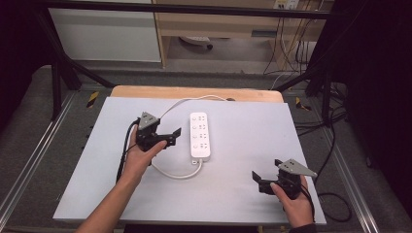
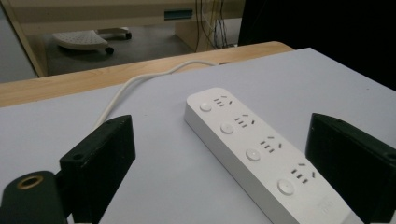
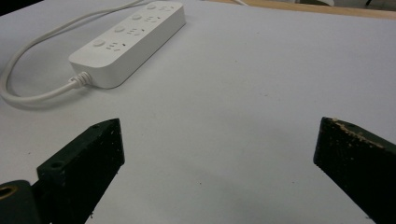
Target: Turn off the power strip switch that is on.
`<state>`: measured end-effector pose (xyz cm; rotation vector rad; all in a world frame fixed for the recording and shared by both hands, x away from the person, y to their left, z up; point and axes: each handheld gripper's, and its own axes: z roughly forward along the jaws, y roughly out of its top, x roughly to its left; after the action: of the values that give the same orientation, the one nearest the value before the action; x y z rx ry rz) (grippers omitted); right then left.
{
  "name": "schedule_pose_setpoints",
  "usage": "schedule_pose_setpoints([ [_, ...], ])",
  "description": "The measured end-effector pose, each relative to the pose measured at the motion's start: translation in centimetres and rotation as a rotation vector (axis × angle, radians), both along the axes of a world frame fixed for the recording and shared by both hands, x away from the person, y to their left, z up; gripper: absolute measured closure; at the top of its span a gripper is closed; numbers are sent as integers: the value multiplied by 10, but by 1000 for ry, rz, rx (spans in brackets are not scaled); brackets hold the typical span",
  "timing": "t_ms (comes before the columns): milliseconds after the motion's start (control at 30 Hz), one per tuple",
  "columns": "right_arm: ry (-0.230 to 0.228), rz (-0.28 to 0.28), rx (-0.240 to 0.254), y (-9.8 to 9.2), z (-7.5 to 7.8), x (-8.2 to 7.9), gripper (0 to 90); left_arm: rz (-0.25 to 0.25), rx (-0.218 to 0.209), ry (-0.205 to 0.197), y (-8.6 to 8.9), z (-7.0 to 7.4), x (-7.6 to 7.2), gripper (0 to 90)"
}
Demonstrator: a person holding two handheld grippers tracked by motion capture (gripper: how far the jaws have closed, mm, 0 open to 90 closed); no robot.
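Your left gripper [image 1: 171, 136] hovered just left of the white power strip [image 1: 200, 136], jaws spread wide and empty; in the left gripper view the strip [image 2: 261, 154] lay between them. Closing askew could have skidded the smooth casing sideways across the grey table [image 1: 243, 194], or dragged the white cord [image 1: 175, 173] looping off its near end. Your right gripper [image 1: 266, 175] sat low at the table's near right corner, well apart from the strip, also wide open and holding nothing.
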<state>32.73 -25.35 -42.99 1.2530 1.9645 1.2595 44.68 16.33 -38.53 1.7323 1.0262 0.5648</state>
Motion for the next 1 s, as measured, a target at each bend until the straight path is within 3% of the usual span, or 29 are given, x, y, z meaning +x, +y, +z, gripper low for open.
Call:
schedule_pose_setpoints([
  [300, 0, 24, -23, 9, -1, 2, 23, 3, -2, 23, -19, -9, 16, 94],
  [400, -3, 27, -24, 11, 0, 1, 23, 32, 27, 6, -23, -9, 21, 89],
  [533, -3, 25, -30, 10, -2, 1, 23, 31, 44, 10, -30, -13, 26, 90],
  [767, 10, 14, -28, 11, -3, 2, 22, 47, 5, 10, -29, -14, 35, 112],
  [933, 18, 19, -34, 14, -5, 4, 23, 45, 26, 13, -32, -18, 37, 159],
  [1000, 19, 20, -36, 15, -5, 3, 23, 49, 14, 29, -33, -19, 37, 205],
])
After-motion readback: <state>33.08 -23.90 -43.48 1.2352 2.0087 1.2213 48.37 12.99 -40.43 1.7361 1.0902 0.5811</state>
